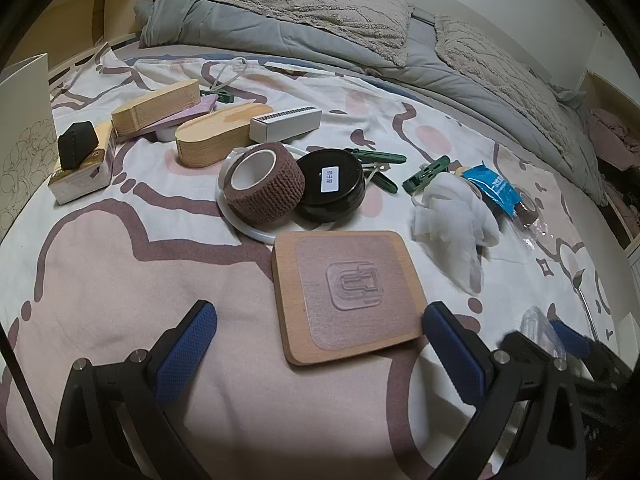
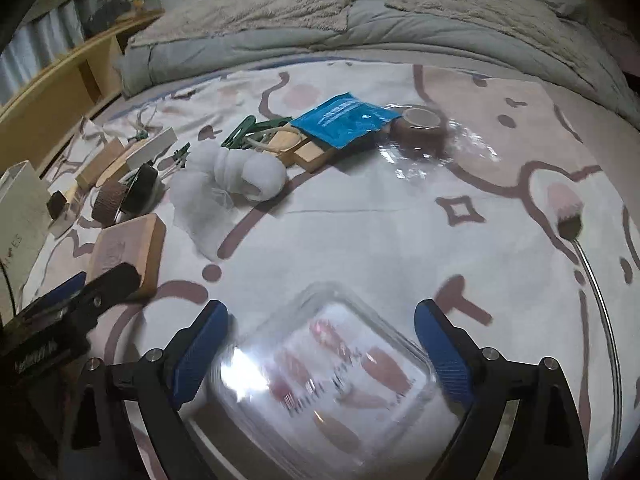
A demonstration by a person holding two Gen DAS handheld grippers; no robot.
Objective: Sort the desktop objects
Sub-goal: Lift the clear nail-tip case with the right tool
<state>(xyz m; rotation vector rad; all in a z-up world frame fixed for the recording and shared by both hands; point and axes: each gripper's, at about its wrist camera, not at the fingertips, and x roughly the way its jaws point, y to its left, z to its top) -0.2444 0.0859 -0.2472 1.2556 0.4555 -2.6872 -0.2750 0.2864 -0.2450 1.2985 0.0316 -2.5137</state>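
Note:
My left gripper (image 1: pixel 320 324) is open and empty, low over the bed sheet, its right finger beside a square wooden coaster (image 1: pixel 348 296) with a clear sticker on it. Behind the coaster lie a brown bandage roll (image 1: pixel 264 184) and a black round tin (image 1: pixel 332 186). My right gripper (image 2: pixel 320 328) is open, its fingers on either side of a clear plastic box (image 2: pixel 320 384) with pink nail tips inside. The jaws stand apart from the box walls. The coaster also shows in the right wrist view (image 2: pixel 128 248), with the left gripper's finger (image 2: pixel 100 292) against it.
Wooden boxes (image 1: pixel 216 136), a white carton (image 1: pixel 286 122), green clips (image 1: pixel 424 174), white gauze (image 1: pixel 456 216) and a blue packet (image 1: pixel 494 188) lie across the sheet. A second brown roll (image 2: pixel 420 128) in clear wrap and a makeup brush (image 2: pixel 570 224) lie to the right. Pillows and a duvet lie behind.

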